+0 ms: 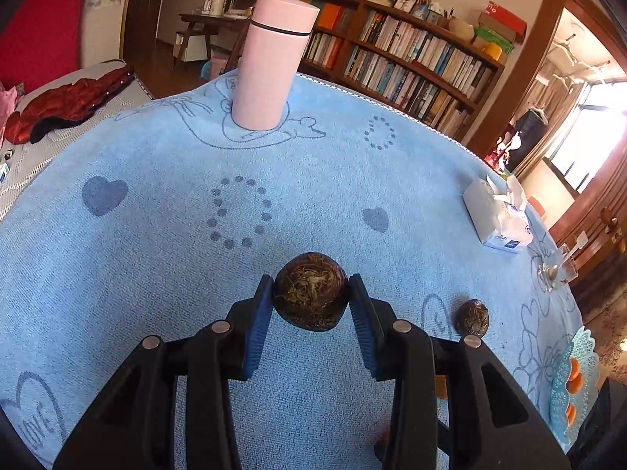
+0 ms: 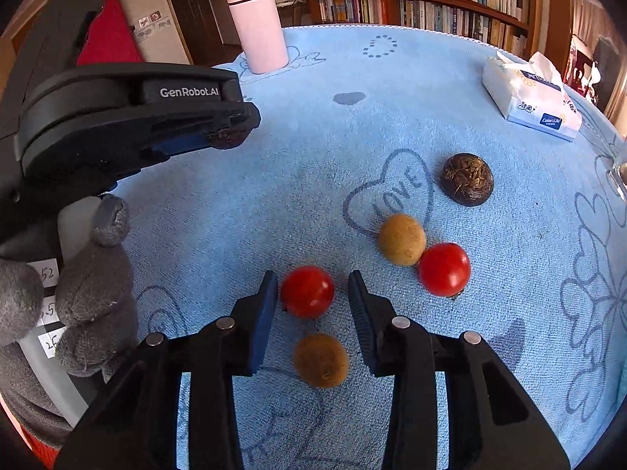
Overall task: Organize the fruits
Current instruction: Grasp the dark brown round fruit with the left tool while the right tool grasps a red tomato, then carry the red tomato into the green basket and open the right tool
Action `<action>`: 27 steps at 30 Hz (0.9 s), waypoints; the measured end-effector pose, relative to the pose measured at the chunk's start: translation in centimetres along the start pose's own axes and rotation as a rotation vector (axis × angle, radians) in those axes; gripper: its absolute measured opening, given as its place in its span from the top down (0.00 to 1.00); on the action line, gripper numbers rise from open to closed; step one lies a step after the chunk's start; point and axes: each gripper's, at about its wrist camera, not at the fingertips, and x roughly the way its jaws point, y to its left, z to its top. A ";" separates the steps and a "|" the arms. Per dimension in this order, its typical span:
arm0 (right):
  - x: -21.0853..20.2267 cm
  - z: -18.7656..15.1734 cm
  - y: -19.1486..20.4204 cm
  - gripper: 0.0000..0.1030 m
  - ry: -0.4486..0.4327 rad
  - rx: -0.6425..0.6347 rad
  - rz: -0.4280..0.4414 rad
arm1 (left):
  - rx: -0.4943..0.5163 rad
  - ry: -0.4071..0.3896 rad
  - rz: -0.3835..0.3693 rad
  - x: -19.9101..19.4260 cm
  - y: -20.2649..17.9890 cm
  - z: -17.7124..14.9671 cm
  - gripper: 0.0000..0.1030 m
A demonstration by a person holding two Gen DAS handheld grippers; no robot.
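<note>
Clamping a water chestnut (image 1: 310, 297), left gripper (image 1: 310, 293); right gripper (image 2: 313, 293) unclosed around tomato (image 2: 307, 291).

The light blue towel (image 2: 274, 196) carries darker grey-blue line drawings: hearts, dotted rings, flowers and a "LOVE" heart (image 2: 390, 192). Beside that heart on its right lies a dark brown water chestnut (image 2: 467, 179) flecked with straw-coloured fibres. Just below the heart sits a tan-yellow longan (image 2: 401, 239), touching a glossy red tomato (image 2: 444, 269). Lower left of the heart is a second red tomato (image 2: 307, 291), and below it a browner longan (image 2: 320, 359). Far above the heart stands a pale pink bottle (image 2: 256, 23) with a dark band. The tissue pack (image 2: 533, 98) is white with a blue label.
</note>
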 end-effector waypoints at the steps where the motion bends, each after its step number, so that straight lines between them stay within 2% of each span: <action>1: 0.2 0.0 0.0 0.67 0.001 -0.002 -0.002 | -0.002 0.000 0.000 0.0 0.0 0.0 0.62; 4: 0.2 -0.1 0.2 0.73 -0.014 -0.021 -0.011 | -0.002 0.001 0.004 0.1 0.0 -0.1 0.62; 10: -0.1 -0.3 0.9 0.73 -0.041 -0.046 -0.034 | 0.008 -0.020 0.033 -0.2 0.1 0.0 0.62; 18: -3.5 0.3 -0.1 0.73 -0.129 0.036 -0.007 | -0.011 -0.019 0.028 0.0 0.6 0.1 0.62; 27: -6.6 -0.5 -3.4 0.73 -0.181 0.138 -0.036 | 0.014 -0.043 0.048 -0.5 -0.1 0.0 0.62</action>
